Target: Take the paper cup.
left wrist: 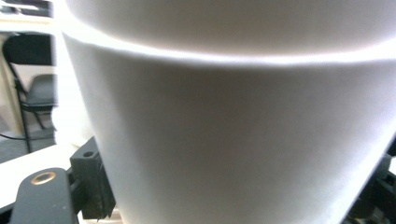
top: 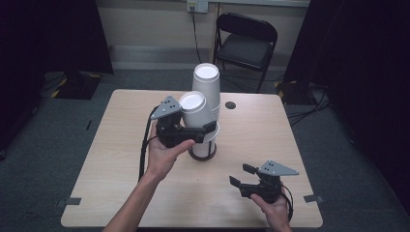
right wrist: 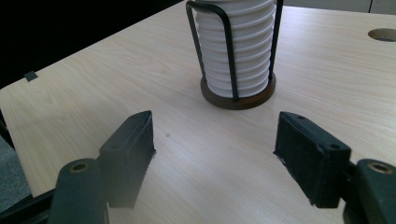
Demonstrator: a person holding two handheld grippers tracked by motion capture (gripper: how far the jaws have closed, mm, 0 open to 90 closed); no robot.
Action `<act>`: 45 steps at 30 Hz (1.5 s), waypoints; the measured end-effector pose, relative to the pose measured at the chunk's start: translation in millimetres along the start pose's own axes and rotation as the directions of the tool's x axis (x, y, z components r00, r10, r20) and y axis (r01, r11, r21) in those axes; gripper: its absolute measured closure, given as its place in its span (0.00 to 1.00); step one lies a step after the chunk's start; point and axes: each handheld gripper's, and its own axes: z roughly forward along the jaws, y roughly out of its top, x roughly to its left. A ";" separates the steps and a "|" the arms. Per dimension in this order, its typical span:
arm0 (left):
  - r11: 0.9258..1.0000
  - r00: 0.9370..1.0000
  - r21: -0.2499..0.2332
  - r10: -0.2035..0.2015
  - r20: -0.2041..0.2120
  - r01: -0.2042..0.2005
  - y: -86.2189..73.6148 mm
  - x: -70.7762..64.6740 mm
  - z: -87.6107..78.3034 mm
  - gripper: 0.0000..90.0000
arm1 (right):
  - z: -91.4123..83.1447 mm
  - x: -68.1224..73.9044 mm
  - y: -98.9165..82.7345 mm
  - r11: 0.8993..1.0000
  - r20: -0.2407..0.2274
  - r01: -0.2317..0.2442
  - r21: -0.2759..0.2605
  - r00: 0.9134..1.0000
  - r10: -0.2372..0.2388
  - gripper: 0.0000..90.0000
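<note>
Nearest us, at the table's [top: 121,193] front edge toward its right corner, we see the right hand [top: 273,208] gripping the right gripper [top: 240,175] low over the wood, its jaws pointing left toward the table's middle and standing wide apart with nothing between them; in the right gripper view the two black pads frame bare tabletop. Beyond them in that view stands the stack of white cups [right wrist: 236,44], upside down inside a dark wire holder [right wrist: 238,95] on a round base. The left forearm [top: 133,208] rises from the front edge to mid-table, wrist bent back, the left hand [top: 162,153] cupping the left gripper [top: 205,131] from below with its jaws aimed right. Those jaws are clamped on a white cup [top: 196,110], tilted and bottom-up, which we see pressed just beside the tall stack at the table's centre; in the left gripper view its pale wall sits tight between the jaws
</note>
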 end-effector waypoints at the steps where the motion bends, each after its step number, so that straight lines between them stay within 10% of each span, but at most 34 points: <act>1: 1.000 1.000 0.004 -0.003 0.004 0.003 -2.5 -0.6 0.2 0.16 | -0.2 0.1 0.2 1.000 0.003 -0.006 -0.002 1.000 0.006 0.31; 14: 0.998 0.998 0.007 -0.061 0.031 0.061 -24.6 -2.5 -6.4 0.16 | -2.5 6.6 11.3 0.998 0.071 0.031 -0.045 0.997 -0.028 0.30; 24: 0.991 0.990 0.031 -0.129 0.059 0.127 -50.0 -3.7 -7.1 0.16 | 14.6 21.9 15.3 0.996 0.036 0.071 -0.058 0.997 -0.069 0.20; 28: 0.984 0.982 0.033 -0.175 0.069 0.174 -61.4 -5.2 -5.8 0.16 | 20.6 26.0 12.0 0.998 -0.022 0.055 -0.043 0.998 -0.056 0.27; 45: 0.954 0.951 0.063 -0.298 0.078 0.293 -92.8 -6.0 -7.2 0.16 | 20.5 36.7 13.1 0.991 0.003 0.087 -0.100 0.996 -0.087 0.31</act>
